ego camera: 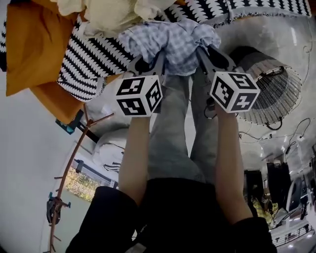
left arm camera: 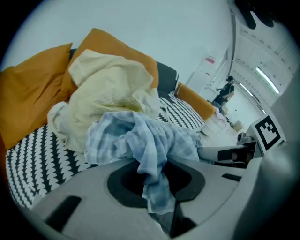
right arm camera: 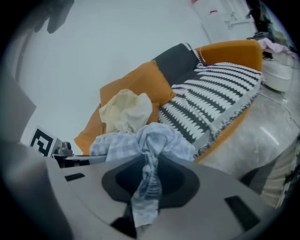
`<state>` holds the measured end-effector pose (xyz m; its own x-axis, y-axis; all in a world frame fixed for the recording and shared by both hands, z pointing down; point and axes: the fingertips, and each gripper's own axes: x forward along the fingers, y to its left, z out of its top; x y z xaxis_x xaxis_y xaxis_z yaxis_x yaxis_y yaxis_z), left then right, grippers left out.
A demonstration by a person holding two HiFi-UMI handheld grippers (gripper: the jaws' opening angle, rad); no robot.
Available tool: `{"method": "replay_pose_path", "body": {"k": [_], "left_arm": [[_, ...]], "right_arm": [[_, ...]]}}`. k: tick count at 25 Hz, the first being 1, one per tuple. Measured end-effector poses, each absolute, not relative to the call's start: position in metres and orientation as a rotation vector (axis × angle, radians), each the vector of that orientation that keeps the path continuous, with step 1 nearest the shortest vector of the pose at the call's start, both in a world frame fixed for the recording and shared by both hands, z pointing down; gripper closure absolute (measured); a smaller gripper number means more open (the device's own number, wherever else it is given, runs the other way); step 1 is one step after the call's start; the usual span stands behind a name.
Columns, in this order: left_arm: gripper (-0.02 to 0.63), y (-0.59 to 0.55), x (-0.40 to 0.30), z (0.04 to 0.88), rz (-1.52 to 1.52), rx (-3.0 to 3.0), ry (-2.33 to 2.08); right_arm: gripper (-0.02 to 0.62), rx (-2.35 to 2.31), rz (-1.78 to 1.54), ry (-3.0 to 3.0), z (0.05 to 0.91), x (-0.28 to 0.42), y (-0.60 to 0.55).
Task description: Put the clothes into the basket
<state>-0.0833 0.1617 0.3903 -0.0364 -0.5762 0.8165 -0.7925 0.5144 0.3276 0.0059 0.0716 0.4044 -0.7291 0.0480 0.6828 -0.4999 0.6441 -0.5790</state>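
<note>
A blue-and-white checked garment hangs bunched between both grippers, lifted off the sofa. My left gripper is shut on its left side, and cloth runs down between the jaws in the left gripper view. My right gripper is shut on its right side, with a twisted strip of the garment pinched between the jaws. A cream garment still lies on the sofa behind it, also clear in the left gripper view. The wire-mesh basket stands on the floor to the right of the right gripper.
The sofa has a black-and-white patterned seat and orange cushions. A white round object and a thin curved rod stand on the floor at the left. My legs are below the grippers. Cables lie near the basket.
</note>
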Motion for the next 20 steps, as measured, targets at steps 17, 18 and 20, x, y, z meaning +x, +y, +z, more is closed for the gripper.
{"method": "replay_pose_path", "body": {"k": [17,18,20], "left_arm": [[0.518,-0.038,0.162,0.364,0.562,1.804,-1.248],[0.518,-0.044,0.180,0.361,0.573,1.836,-1.216],[0.518,-0.054,0.218,0.354,0.601,1.912,-1.134]], "right_arm": [[0.509,1.273,1.314,-2.124,0.371,0.285,-0.046],[0.509,1.329,1.325,-2.113,0.368,0.304,-0.047],[0.509,1.462,1.351,-2.078,0.362,0.340,-0.046]]}}
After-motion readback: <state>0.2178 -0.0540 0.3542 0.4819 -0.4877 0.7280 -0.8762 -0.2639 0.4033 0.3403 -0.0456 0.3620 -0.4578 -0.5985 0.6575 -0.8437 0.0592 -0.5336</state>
